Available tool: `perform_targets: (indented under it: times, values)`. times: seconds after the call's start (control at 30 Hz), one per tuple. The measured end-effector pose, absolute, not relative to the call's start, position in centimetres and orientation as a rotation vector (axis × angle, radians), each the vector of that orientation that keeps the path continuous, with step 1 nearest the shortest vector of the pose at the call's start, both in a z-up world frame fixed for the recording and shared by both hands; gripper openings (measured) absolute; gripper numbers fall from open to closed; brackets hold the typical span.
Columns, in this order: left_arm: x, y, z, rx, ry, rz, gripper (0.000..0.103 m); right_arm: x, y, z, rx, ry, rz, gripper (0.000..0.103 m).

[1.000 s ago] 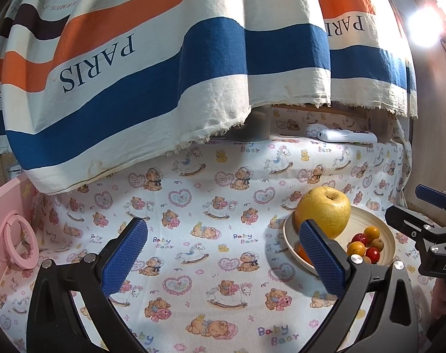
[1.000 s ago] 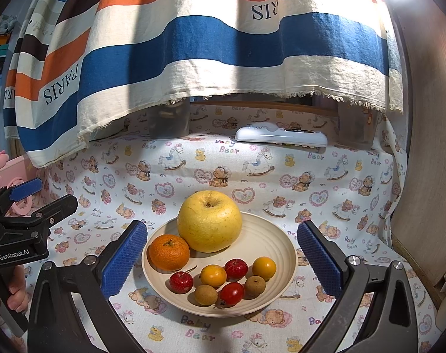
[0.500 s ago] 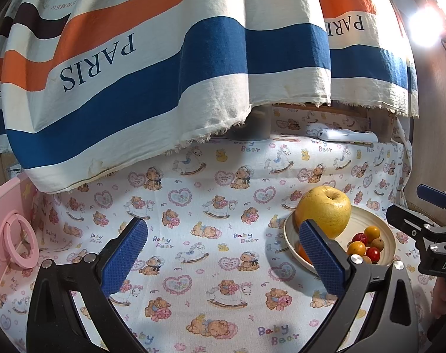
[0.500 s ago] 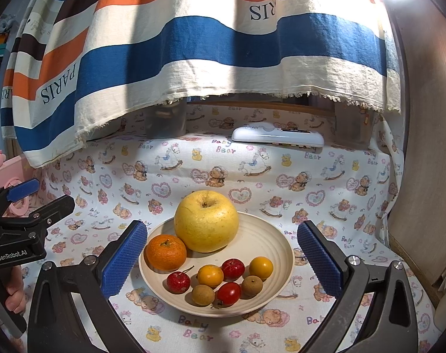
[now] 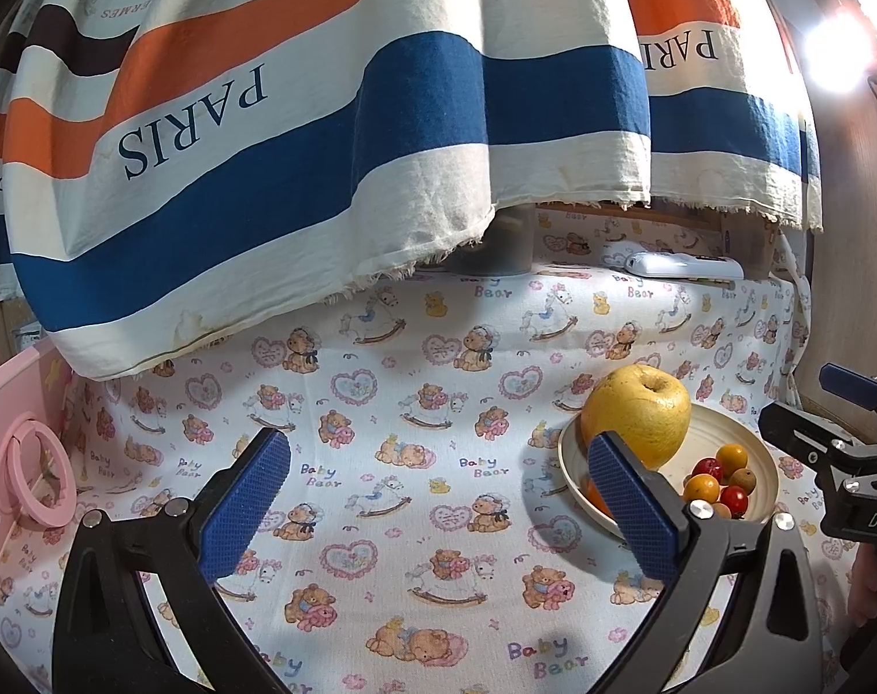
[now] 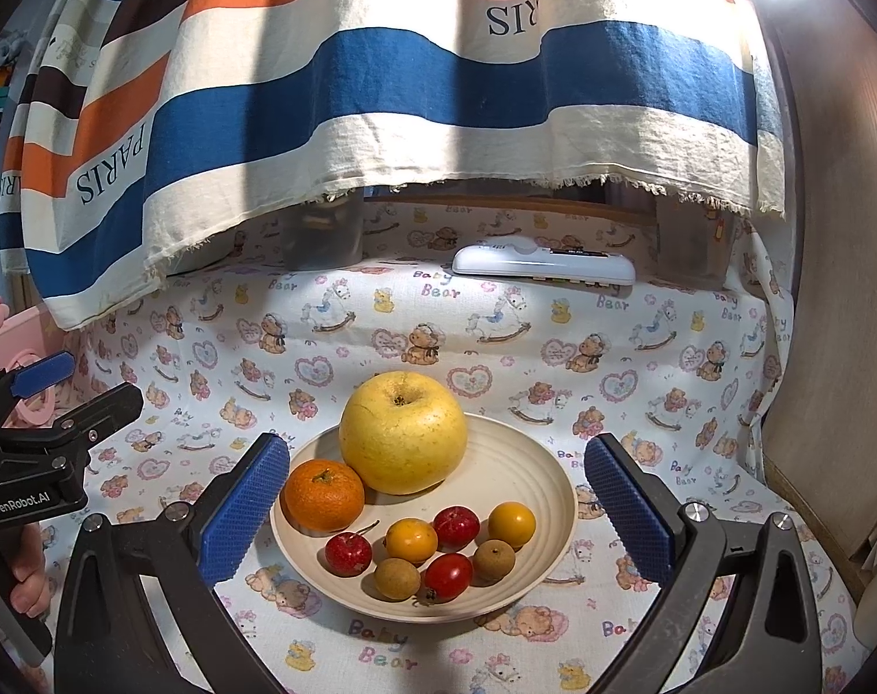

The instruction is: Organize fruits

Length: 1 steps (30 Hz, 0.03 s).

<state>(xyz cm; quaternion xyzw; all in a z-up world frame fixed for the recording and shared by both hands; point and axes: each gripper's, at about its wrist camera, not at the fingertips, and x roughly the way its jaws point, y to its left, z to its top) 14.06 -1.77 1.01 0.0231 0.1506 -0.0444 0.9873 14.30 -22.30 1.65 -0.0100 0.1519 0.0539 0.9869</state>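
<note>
Big yellow pear (image 6: 402, 439) (speckled skin)

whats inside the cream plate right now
The round cream plate holds a big yellow apple, an orange mandarin and seven small red, orange and brown fruits. Whatever may lie behind or beneath the apple is hidden.

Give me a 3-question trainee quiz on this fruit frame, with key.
1. True or false: the right gripper holds the tangerine.
2. Which fruit in the bowl is largest? A) tangerine B) yellow apple C) tomato
3. Fill in: the left gripper hovers over bare ____, beside the bowl.

Key: 1 false, both grippers are open and empty; 2 B; 3 cloth.
</note>
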Motion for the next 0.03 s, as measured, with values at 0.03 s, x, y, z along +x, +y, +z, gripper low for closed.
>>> perform_targets:
  times: [0.03]
  values:
    - [14.11,-1.79,1.05,0.047,0.301,-0.092,0.103,14.27,-22.33,1.61,-0.020,0.306,0.107,0.102]
